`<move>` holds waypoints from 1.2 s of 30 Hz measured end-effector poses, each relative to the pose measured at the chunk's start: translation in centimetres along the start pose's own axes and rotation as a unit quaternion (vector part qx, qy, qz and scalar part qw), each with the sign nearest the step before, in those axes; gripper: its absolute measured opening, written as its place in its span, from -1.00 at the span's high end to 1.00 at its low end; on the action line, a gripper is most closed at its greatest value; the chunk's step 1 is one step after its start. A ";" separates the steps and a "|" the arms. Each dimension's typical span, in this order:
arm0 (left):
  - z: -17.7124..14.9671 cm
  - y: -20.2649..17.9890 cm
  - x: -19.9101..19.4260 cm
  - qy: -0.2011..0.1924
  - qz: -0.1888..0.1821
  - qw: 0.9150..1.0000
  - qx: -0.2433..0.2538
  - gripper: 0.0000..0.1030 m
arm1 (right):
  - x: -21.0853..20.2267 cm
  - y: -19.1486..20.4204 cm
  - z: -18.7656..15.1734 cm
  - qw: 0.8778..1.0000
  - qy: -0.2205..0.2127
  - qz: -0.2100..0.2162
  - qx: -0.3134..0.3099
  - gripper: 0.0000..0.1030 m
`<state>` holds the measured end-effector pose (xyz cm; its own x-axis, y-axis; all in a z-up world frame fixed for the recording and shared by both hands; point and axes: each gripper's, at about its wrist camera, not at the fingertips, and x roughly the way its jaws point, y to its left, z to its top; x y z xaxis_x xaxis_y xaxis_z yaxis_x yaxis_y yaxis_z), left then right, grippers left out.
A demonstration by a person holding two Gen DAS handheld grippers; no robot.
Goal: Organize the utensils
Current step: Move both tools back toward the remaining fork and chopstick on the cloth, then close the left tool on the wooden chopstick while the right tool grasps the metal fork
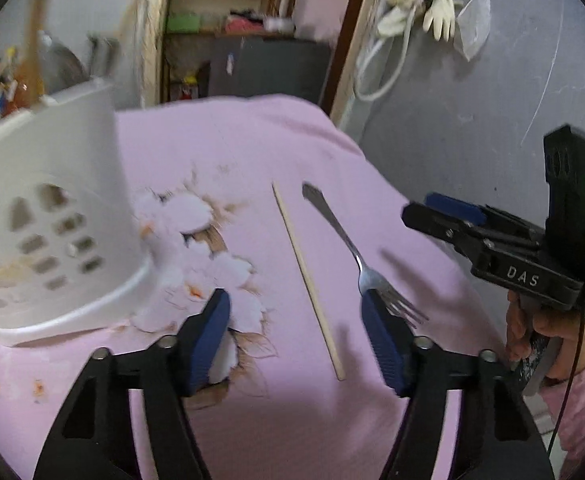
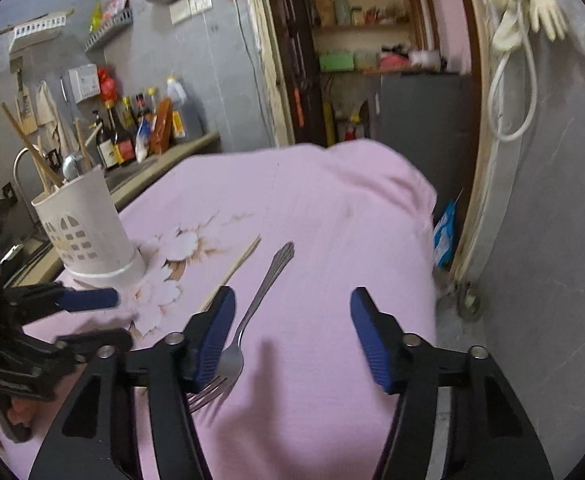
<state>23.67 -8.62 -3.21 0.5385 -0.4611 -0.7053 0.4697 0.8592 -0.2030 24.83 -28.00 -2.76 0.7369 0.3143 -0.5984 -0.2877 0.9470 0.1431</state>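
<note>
A steel fork [image 1: 356, 256] and a wooden chopstick [image 1: 308, 280] lie side by side on the pink floral cloth [image 1: 252, 144]. A white perforated utensil holder [image 1: 48, 224] stands at the left; it holds chopsticks and a ladle in the right wrist view [image 2: 88, 232]. My left gripper [image 1: 296, 340] is open and empty, above the cloth, its jaws astride the chopstick's near end. My right gripper [image 2: 292, 336] is open and empty, above the cloth just right of the fork [image 2: 252, 316]. The chopstick [image 2: 232, 272] lies left of the fork there. The right gripper also shows in the left wrist view [image 1: 444, 216].
A counter with bottles [image 2: 140, 136] and a sink tap stands behind the holder. The cloth's right edge drops off beside a grey wall [image 1: 472, 100] with hanging gloves and a hose. A doorway with shelves [image 2: 364, 40] lies beyond the table's far end.
</note>
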 end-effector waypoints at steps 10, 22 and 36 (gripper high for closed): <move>2.0 1.8 3.7 0.062 -0.025 0.997 -0.032 0.50 | 3.1 0.4 1.3 0.998 0.057 0.009 -0.011 0.33; 4.0 3.5 5.3 0.068 -0.020 0.995 -0.070 0.91 | 5.9 0.3 1.8 0.992 0.117 0.038 0.007 0.51; 1.5 3.3 2.1 0.080 0.016 0.992 -0.097 0.95 | 5.1 3.4 0.4 0.988 0.136 0.014 -0.072 0.78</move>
<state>27.42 -7.12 -4.37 0.4251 -0.4047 -0.8097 0.3022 0.9066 -0.2945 27.83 -23.12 -5.01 0.5412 0.2916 -0.7887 -0.4042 0.9127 0.0601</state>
